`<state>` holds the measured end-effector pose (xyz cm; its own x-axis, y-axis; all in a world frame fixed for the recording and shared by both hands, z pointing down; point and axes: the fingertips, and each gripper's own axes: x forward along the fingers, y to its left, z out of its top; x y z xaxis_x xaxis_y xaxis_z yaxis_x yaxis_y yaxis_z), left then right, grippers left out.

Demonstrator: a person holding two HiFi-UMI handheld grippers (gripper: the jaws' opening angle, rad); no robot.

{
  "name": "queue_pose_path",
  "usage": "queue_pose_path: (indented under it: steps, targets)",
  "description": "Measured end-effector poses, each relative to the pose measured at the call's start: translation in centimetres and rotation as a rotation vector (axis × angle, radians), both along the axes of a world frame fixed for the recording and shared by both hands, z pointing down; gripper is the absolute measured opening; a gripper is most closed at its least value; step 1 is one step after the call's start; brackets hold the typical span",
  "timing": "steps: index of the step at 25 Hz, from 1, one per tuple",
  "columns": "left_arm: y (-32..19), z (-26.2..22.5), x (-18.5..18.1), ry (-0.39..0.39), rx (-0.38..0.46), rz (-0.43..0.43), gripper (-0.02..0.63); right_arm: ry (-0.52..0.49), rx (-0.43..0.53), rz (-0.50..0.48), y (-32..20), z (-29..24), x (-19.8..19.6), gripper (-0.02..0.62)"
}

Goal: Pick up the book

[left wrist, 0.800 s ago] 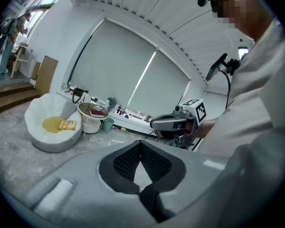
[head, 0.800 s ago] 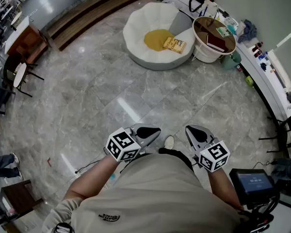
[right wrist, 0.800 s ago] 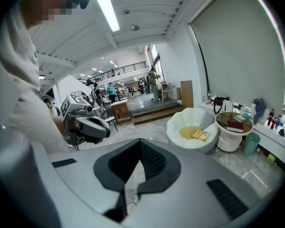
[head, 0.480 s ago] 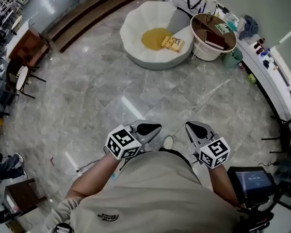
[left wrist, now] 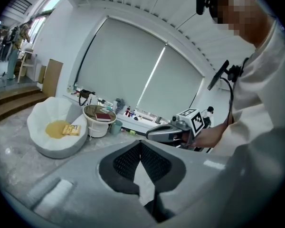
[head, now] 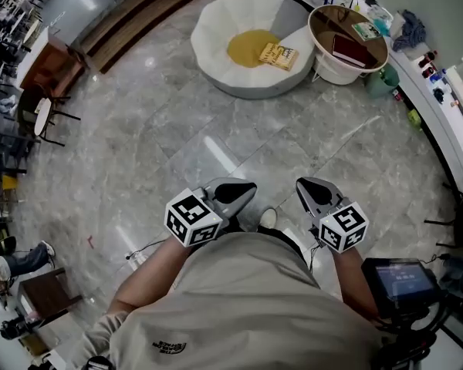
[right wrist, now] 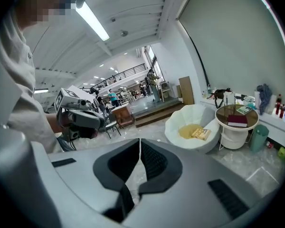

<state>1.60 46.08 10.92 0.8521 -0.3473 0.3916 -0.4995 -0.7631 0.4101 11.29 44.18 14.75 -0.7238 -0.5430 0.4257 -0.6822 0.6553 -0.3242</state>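
Note:
A yellow book lies on the seat of a white shell-shaped chair, next to a yellow cushion. A dark red book rests on the round side table beside the chair. Both books are far ahead across the floor. My left gripper and right gripper are held close in front of the torso, both shut and holding nothing. The left gripper view shows the yellow book and red book beyond its shut jaws. The right gripper view shows the same yellow book and red book.
A green bin stands by the side table. A counter with bottles runs along the right wall. Dark chairs and a wooden table stand at the left, with steps behind. A screen on a stand is at my lower right.
Both grippers stay shut in front of the torso and sit slightly higher in the picture. The chair and side table have shifted a little up and right.

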Motion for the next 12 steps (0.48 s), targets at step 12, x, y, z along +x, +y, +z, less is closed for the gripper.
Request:
queue_pose_path:
  steps: [12]
  targets:
    - [-13.1,2.0,-2.5,0.054,-0.011,0.068,0.009,-0.012,-0.067,0.145,-12.2,2.7,-1.3,0.118]
